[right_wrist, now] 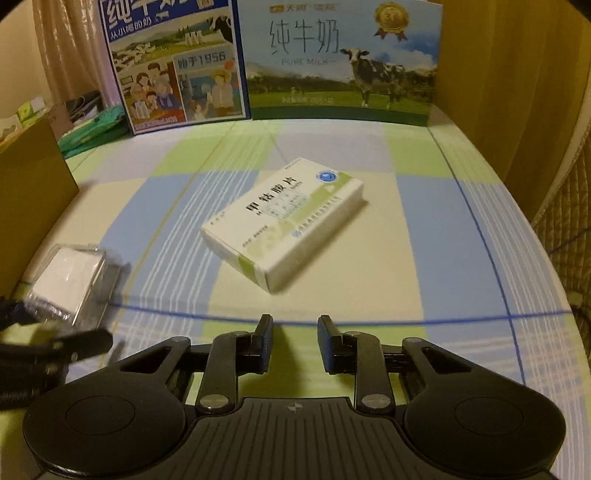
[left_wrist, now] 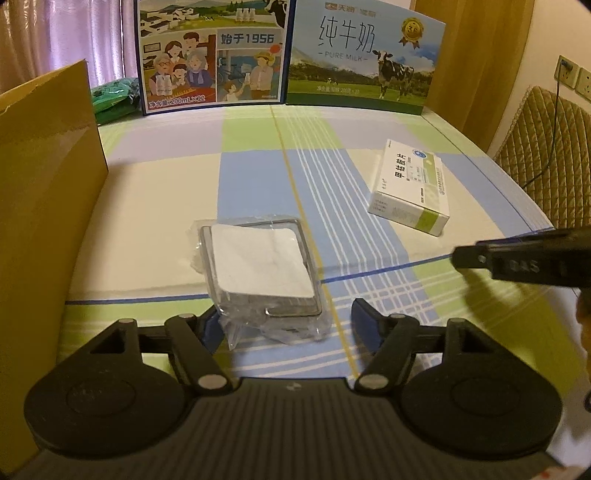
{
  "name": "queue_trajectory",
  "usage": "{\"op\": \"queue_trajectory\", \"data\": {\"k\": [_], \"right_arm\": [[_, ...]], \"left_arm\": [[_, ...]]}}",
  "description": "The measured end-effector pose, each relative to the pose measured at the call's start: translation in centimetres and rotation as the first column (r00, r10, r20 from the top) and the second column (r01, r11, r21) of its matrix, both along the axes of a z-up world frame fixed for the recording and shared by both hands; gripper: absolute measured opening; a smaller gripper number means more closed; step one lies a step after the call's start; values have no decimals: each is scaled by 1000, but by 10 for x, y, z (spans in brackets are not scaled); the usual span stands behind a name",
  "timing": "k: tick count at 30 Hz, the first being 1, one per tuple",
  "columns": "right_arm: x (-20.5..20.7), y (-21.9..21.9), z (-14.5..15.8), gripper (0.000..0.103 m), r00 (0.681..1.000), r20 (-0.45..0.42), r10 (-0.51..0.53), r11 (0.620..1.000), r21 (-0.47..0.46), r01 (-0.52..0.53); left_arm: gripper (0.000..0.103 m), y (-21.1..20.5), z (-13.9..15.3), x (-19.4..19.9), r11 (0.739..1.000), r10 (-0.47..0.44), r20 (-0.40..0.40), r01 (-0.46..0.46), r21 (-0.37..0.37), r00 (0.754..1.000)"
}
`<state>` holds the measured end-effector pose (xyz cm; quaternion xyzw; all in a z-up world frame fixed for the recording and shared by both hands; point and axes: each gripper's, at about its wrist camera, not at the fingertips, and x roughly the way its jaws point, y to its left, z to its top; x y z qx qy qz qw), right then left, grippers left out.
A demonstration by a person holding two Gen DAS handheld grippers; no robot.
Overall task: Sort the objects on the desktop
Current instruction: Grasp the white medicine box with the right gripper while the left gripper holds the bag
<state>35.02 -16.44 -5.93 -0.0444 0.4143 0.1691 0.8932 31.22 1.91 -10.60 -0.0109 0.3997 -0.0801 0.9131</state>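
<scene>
Indoors, a table is covered by a checked cloth in pale green, cream, lilac and blue, with thin white stripes and a dark blue line running across it. At the far edge stand two printed milk cartons side by side: an illustrated carton showing a cartoon family, and a pure-milk carton showing a cow on a green field. A plain brown cardboard wall rises along the left of the table and another cardboard panel stands on the right. Pale curtains hang behind, a green packet lies by the illustrated carton, and a quilted chair back sits beyond the table's right edge.

Two task things lie flat on the cloth, well apart. A wrapped square item, grey-rimmed with a matte white face and sealed in crinkled clear plastic, lies left of centre. A medicine box, a smooth white card rectangle with green bands and black lettering, lies to the right, turned at a slant.

From the left wrist view, the left gripper has its black jaws spread wide, with blue pads on the inner faces. The near edge of the wrapped item sits between them; contact is unclear.

From the right wrist view, the right gripper hovers just short of the medicine box, its jaws parted with a narrow gap and nothing between them.
</scene>
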Motion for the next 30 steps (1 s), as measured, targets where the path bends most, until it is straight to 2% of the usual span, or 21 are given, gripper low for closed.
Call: {"op": "queue_trajectory", "data": {"k": [1,2,3,5,9,11,15,16,19,21,25,27,30], "right_arm": [[-4,-3,0,27,1000,14,4,1000,-1,-4],[-7,-6,1,39,1000,27,6,1000,3,-6],[-9,-8,1,60,999,40,2,1000,11,-2],[-10,-11,3,75,998,69,-16,999,37,13],[-3,-6,7,75,996,83,-16,998,60,11],[1,-3,8,75,996,88,-17,998,68,11],[12,2,8,75,996,90,-27,996,89,19],[16,4,7,75,996,86,-32,995,92,24],[30,10,7,80,996,76,-49,992,121,39],[38,16,7,88,995,79,-57,991,129,46],[52,31,5,93,995,82,-54,991,124,43],[59,39,2,95,996,72,-61,992,115,53],[68,49,-4,96,995,56,-79,994,85,74]], "left_arm": [[69,0,0,0,1000,0,5,0,-1,1000],[71,-1,1,0,1000,0,12,0,-3,1000],[71,0,1,1,1000,-1,18,1,-9,1000],[71,0,2,2,1000,1,30,0,-17,1000],[66,4,1,8,1000,14,36,-13,-18,999],[48,5,2,10,1000,19,34,-18,-7,999],[38,6,6,13,1000,9,42,-9,-10,999],[32,4,8,14,1000,3,48,-2,-8,999],[32,2,12,20,1000,-4,69,5,-5,998],[32,2,10,26,1000,0,78,0,1,997],[33,9,4,39,1000,13,88,-11,-23,996],[36,12,2,45,999,18,80,-15,-34,997],[50,13,-1,46,1000,21,80,-19,-23,997]]}}
